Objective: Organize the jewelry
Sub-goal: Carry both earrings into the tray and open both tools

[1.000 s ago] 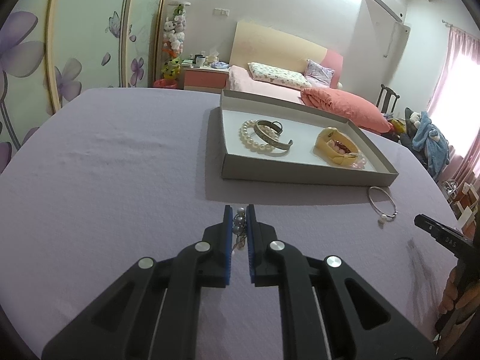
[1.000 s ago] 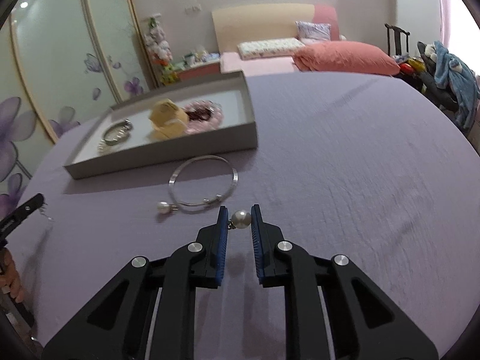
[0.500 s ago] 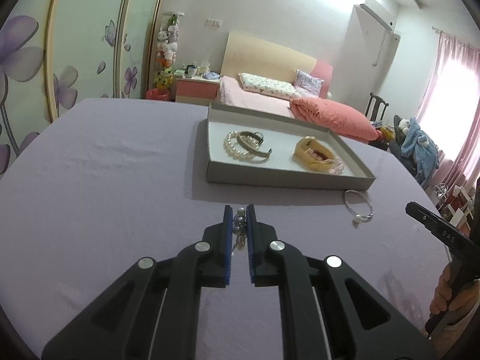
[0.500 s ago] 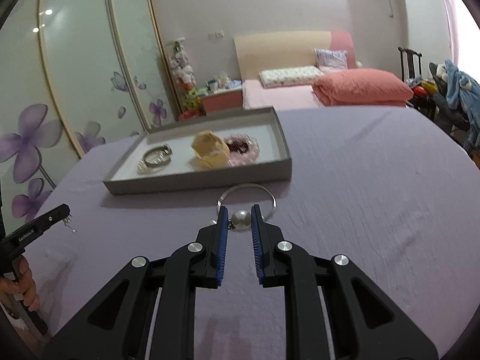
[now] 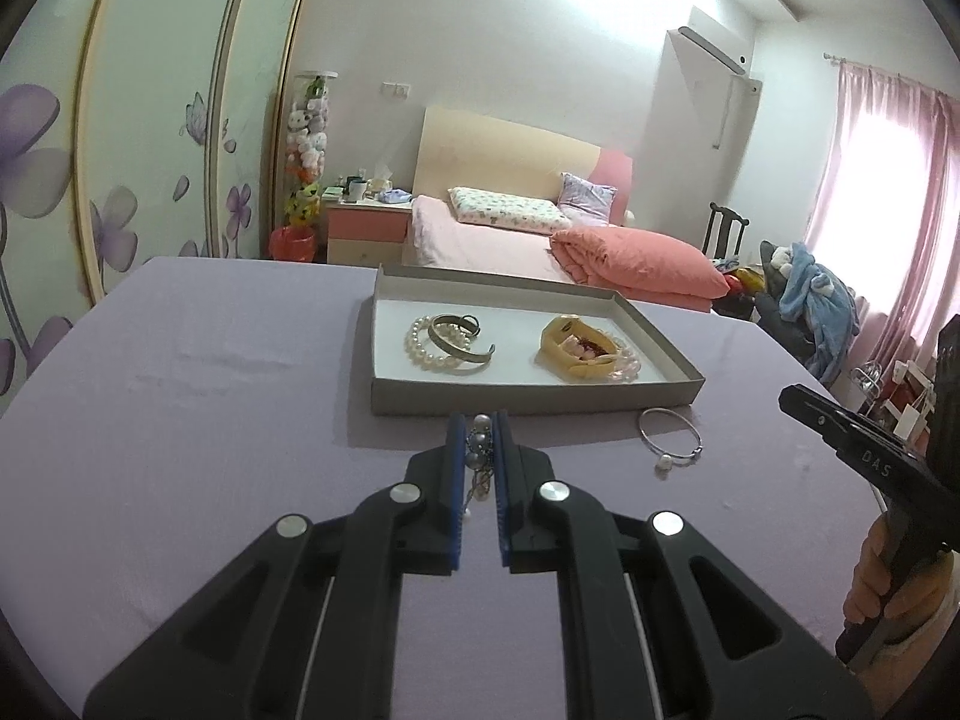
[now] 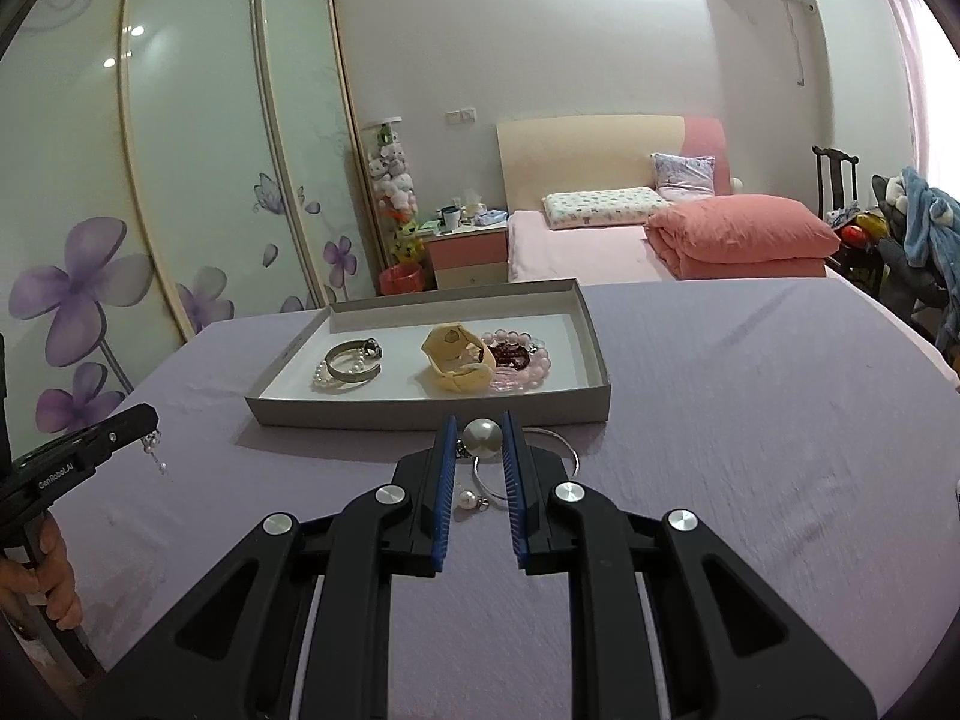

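My left gripper is shut on a dangling beaded earring, held above the purple table in front of the grey tray. My right gripper is shut on a pearl earring, held above a silver bangle lying on the table. The tray holds a pearl bracelet, a metal cuff, a yellow band and pink beads. The bangle also shows in the left wrist view.
The table is covered with a purple cloth. Behind it stand a bed with a pink quilt, a nightstand and a wardrobe with flower-print doors. A chair with clothes is at the right.
Both grippers have risen and tilted up with their earrings still held. The tray and bangle now sit lower and closer in both views.
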{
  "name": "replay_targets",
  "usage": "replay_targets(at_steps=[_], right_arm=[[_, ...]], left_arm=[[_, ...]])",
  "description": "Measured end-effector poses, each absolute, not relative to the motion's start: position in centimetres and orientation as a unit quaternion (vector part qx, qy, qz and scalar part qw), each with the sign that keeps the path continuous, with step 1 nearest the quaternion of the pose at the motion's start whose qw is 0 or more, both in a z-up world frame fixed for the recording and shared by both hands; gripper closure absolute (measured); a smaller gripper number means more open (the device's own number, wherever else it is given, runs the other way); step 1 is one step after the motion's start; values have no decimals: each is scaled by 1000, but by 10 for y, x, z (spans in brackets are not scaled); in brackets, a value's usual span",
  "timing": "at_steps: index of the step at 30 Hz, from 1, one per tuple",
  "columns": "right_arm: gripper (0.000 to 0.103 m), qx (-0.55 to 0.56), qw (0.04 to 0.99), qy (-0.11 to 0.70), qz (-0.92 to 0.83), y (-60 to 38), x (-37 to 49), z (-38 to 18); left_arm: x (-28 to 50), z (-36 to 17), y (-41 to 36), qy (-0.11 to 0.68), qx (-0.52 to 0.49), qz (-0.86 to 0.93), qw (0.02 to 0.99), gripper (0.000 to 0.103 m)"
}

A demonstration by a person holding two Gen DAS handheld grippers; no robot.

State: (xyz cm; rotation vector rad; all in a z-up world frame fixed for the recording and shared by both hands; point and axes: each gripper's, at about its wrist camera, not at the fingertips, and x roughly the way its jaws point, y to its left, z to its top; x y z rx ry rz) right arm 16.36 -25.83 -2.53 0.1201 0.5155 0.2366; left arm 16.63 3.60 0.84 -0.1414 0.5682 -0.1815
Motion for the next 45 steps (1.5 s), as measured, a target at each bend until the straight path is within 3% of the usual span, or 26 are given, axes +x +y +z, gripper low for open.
replay_targets(at_steps=[16,32,45], right_arm=[[86,60,959,250,116,-261,164,-26],[86,35,980,163,108,-253,181,22],[86,64,974,180,123,-243,277,17]], left_arm=[[168,5,35,282,-62,-88,953,93],[193,42,28,224,-37,-81,971,93],[290,44,3,213,-40,-95,972,93]])
